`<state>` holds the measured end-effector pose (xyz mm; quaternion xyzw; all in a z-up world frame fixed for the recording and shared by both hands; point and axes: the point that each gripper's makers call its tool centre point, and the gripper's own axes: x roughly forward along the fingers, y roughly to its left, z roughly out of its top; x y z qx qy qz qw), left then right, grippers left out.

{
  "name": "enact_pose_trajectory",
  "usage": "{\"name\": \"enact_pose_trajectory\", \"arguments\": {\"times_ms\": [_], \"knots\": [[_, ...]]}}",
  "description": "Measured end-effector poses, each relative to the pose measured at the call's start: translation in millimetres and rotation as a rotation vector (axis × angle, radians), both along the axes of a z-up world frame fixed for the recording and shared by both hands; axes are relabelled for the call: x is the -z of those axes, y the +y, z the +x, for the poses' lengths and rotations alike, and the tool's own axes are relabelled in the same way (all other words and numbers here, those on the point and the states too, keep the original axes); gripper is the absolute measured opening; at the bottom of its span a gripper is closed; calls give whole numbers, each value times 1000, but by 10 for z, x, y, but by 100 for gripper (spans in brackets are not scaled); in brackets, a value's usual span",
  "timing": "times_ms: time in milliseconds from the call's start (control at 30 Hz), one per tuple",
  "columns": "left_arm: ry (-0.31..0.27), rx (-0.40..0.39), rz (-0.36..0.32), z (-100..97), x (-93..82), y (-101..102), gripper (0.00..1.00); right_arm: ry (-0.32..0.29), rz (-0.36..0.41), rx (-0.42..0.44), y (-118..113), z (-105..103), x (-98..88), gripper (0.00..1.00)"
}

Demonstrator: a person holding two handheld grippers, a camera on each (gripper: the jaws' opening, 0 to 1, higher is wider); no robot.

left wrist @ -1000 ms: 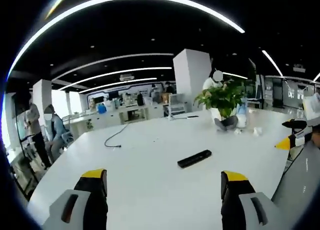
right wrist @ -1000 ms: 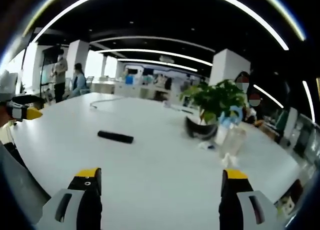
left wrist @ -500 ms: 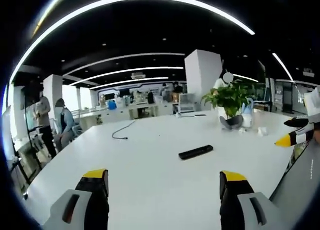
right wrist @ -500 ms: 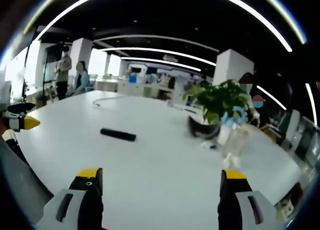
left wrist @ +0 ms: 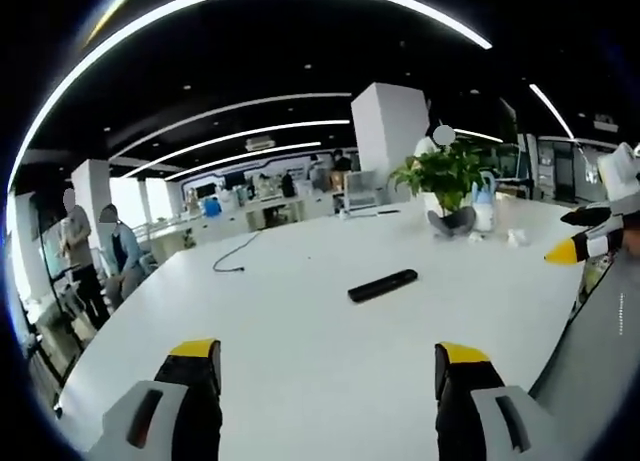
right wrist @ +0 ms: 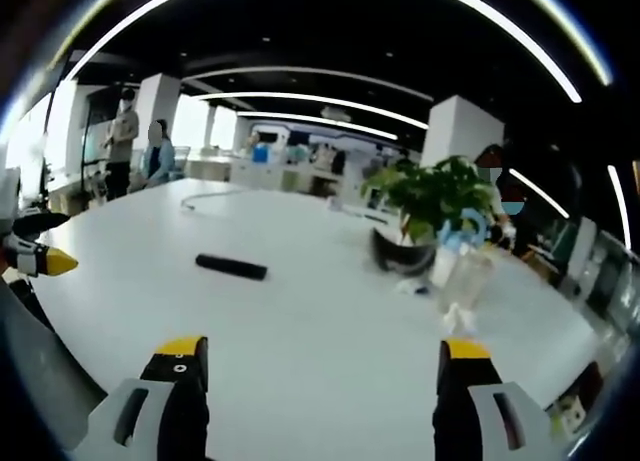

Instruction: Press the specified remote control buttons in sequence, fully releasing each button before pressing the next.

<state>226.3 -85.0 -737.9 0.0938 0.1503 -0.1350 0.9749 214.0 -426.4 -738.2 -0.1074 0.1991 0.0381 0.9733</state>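
A black remote control (left wrist: 383, 285) lies flat on the white table (left wrist: 300, 321), well ahead of my left gripper (left wrist: 325, 356), whose yellow-tipped jaws stand wide apart with nothing between them. In the right gripper view the same remote control (right wrist: 231, 267) rests ahead and to the left on the white table (right wrist: 320, 331). My right gripper (right wrist: 315, 353) is open and holds nothing. The right gripper's yellow tip (left wrist: 575, 246) enters the left gripper view at the right edge. The left gripper's tip (right wrist: 40, 259) shows at the left edge of the right gripper view.
A potted plant (left wrist: 447, 186) and a clear bottle (left wrist: 483, 213) stand at the table's far side; plant (right wrist: 420, 216) and bottle (right wrist: 465, 271) sit right of the remote. A black cable (left wrist: 232, 256) lies on the far table. Two people (left wrist: 95, 256) are beyond the table's left end.
Both views have shifted slightly with the hands. The remote has not moved on the table and both grippers stay open.
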Motion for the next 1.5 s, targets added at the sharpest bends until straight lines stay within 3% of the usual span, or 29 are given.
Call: {"name": "enact_pose_trajectory", "arguments": {"times_ms": [100,167,333,467,567,733,1033,1500], "knots": [[-50,-32,-16,18,-96,69,99,0,-4,11,-22,1,0,95],[-52,-34,-14,16,-95,79,100,0,-6,15,-29,1,-1,95],[-20,-15,-5,2,-33,31,100,-2,-5,13,-27,-2,-3,94],[20,-38,-73,1,-3,49,100,-3,1,18,-36,0,-3,93],[-3,-50,-60,4,-30,76,100,6,-2,15,-31,-2,13,92],[31,-35,3,-18,47,53,100,20,-8,4,-14,-4,45,91],[57,-41,0,-37,74,57,100,26,-7,2,-9,-9,53,90],[61,8,58,-66,108,-26,99,35,-5,0,-10,-13,72,88]]}}
